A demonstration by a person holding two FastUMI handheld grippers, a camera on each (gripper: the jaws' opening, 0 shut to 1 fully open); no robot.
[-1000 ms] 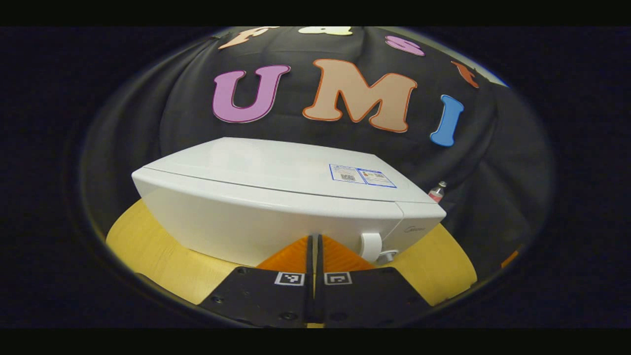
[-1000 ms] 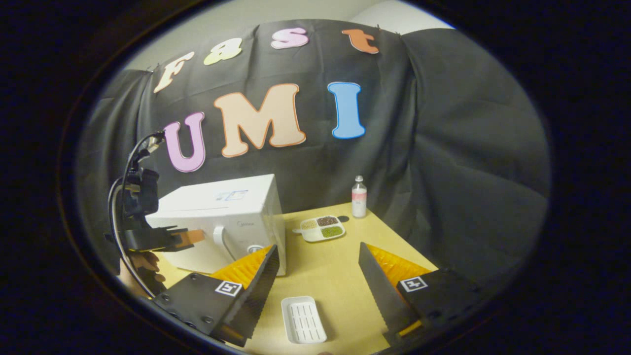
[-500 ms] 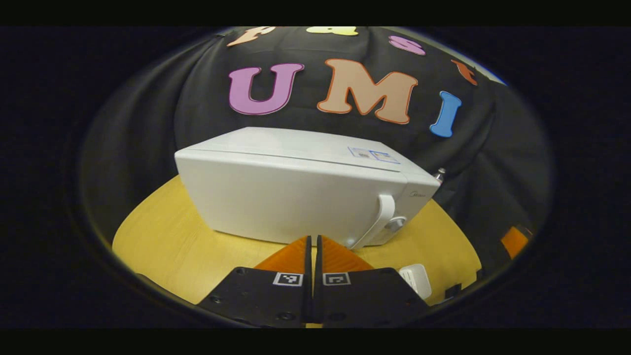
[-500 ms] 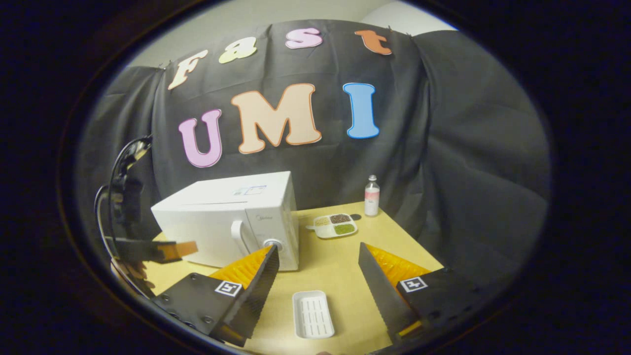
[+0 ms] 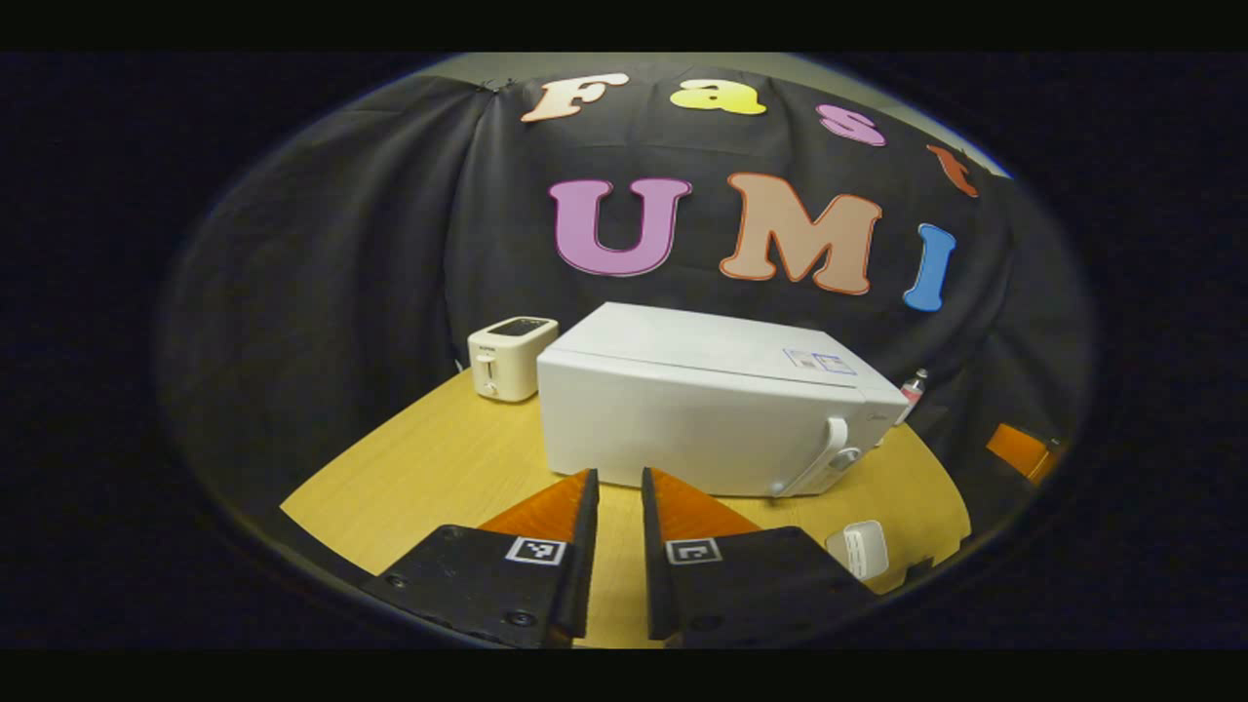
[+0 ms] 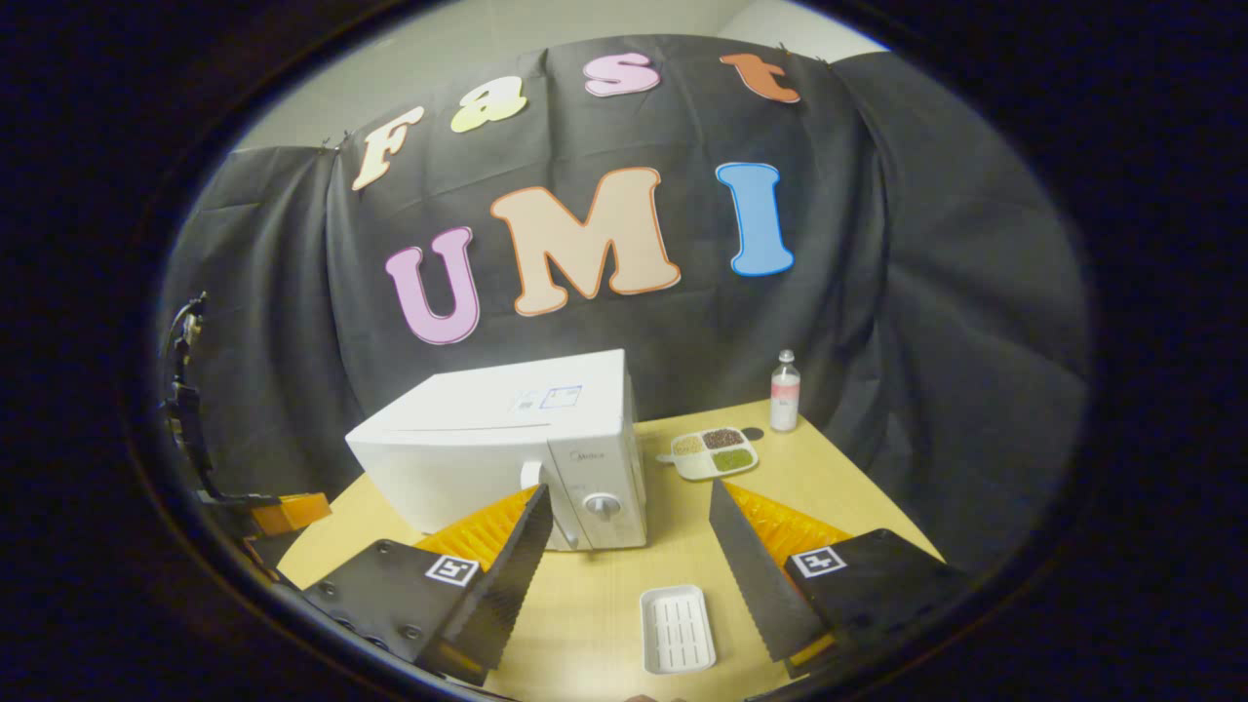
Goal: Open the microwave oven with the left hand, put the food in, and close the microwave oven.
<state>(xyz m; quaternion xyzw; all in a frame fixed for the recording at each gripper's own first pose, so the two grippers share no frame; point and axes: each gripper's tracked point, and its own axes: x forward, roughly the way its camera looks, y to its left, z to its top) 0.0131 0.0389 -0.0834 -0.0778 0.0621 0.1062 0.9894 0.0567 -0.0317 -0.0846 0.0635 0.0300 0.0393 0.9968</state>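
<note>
The microwave (image 5: 702, 409) stands closed mid-bench; its upright door handle (image 5: 814, 456) lies ahead-right of the slightly parted, empty left tool (image 5: 614, 487), well apart.

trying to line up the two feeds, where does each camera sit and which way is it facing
Left gripper view: rides the left gripper, off the microwave's door side, facing it and a toaster; own fingers slightly apart.
Right gripper view: rides the right gripper, facing the microwave's dial end, white tray, food plate; own fingers wide.
Shared: microwave, tray, bottle, table.
</note>
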